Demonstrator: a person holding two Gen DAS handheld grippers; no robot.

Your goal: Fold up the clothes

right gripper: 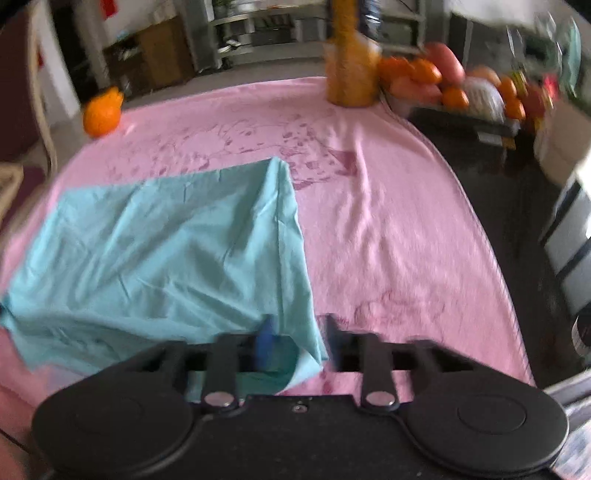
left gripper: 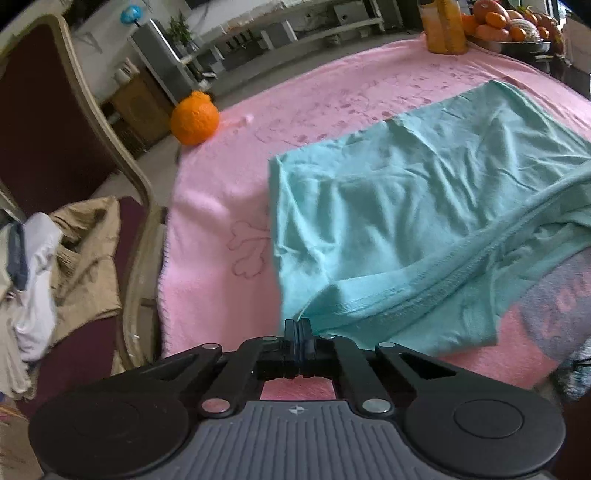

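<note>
A teal garment lies spread on a pink blanket that covers the table. In the left wrist view my left gripper is shut, pinching the garment's near hem at its left corner. In the right wrist view, which is blurred, the same garment fills the left half. My right gripper stands open. The garment's near right corner hangs between its fingers, against the blue pad.
An orange sits at the blanket's far left edge. A juice bottle and a fruit bowl stand at the back. A chair with piled clothes is left of the table. A person's patterned sleeve shows at right.
</note>
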